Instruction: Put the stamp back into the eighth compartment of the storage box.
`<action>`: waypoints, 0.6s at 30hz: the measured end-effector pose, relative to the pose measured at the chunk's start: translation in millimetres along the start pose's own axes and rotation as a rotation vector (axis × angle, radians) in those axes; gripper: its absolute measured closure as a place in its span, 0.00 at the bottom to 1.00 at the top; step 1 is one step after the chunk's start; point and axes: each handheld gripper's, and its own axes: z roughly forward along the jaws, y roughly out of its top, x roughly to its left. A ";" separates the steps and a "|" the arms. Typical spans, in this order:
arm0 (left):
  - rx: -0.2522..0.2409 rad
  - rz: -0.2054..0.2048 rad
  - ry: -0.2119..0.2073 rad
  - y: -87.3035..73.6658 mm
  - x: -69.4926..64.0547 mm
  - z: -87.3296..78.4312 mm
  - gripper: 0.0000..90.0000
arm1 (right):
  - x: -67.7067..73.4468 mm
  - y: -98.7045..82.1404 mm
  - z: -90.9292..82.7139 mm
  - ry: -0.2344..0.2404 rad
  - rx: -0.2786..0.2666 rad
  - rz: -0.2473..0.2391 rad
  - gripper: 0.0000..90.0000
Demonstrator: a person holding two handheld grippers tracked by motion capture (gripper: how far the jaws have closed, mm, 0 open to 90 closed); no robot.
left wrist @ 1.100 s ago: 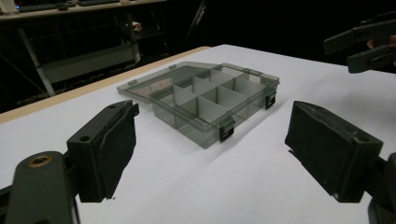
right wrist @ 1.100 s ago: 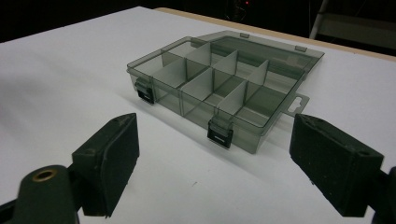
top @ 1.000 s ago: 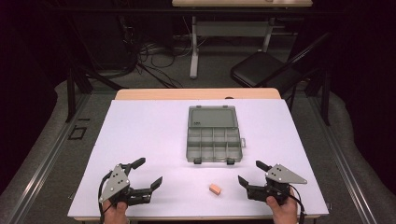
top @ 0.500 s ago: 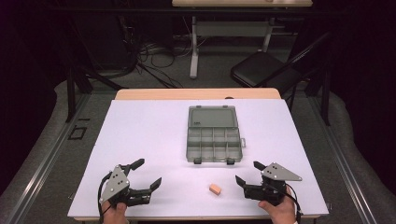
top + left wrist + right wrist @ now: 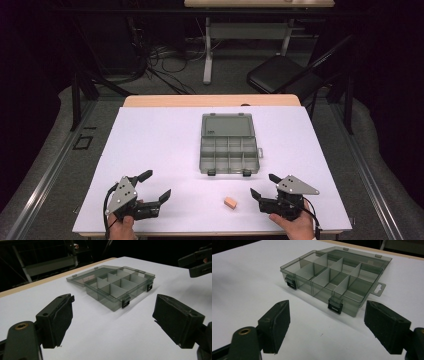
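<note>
Nothing placed yet: orange block (image 5: 230,202) lies on the tabletop (image 5: 150,145) near the open organizer box (image 5: 229,149), between left gripper (image 5: 156,186) and right gripper (image 5: 265,186), fingers apart, empty, right's just closing slightly.

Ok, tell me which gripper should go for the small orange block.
Right. The right gripper sits closer to the orange block, jaws open and aimed roughly toward it. The left gripper lies farther off across the table.
</note>
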 end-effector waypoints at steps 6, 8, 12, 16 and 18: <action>0.003 -0.013 -0.002 -0.7 0.6 1.7 0.18 | 1.3 -0.6 4.8 0.013 0.010 0.002 0.25; 0.010 -0.013 -0.005 -1.0 0.9 2.4 0.18 | 2.4 -0.4 5.8 0.014 0.012 0.001 0.25; 0.026 -0.020 -0.006 -1.8 1.0 3.9 0.18 | 4.5 0.1 8.0 0.019 0.008 -0.004 0.25; 0.036 -0.022 -0.006 -2.1 0.8 5.0 0.18 | 7.1 0.4 10.4 0.028 0.010 -0.009 0.25; 0.039 -0.018 -0.007 -2.1 0.4 5.5 0.18 | 9.5 0.5 12.8 0.032 0.016 -0.013 0.25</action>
